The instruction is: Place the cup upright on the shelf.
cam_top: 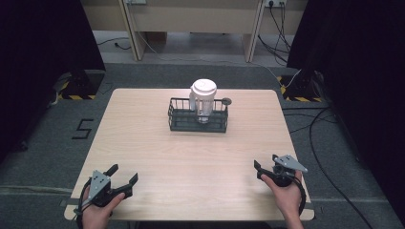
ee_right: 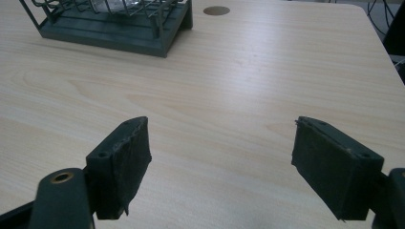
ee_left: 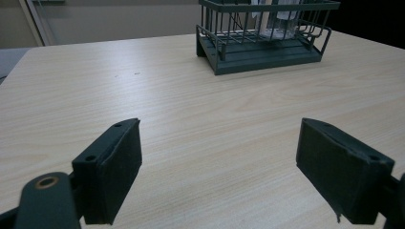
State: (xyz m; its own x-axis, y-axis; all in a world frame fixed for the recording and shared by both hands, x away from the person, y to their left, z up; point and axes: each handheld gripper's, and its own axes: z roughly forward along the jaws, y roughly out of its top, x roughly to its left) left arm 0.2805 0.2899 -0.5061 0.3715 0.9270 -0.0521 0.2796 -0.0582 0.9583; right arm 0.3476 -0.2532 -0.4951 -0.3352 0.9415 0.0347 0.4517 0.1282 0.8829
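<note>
Both grippers are resting at the near edge of the table (cam_top: 143,143), one at each corner, and both are standing released with nothing between their jaws. The left gripper (cam_top: 125,176) is pointing ahead and to its right, the right gripper (cam_top: 258,170) ahead and to its left, so each is aimed at the wire basket (cam_top: 197,116) far in front of them. That spread, wide-open pose reads as a waiting stance, with either hand free to reach in.

The basket is sitting well beyond both grippers, near the far middle of the table. A clear cup (cam_top: 204,99) with a white lid is standing upright inside it, probably so the wire walls keep it from tipping. Just past the basket's right end a small dark round spot (ee_right: 216,10) is showing in the tabletop.

No brand or label is readable on the cup. On the floor left of the table, a dark marking (cam_top: 82,129) is reading as the figure 5.
</note>
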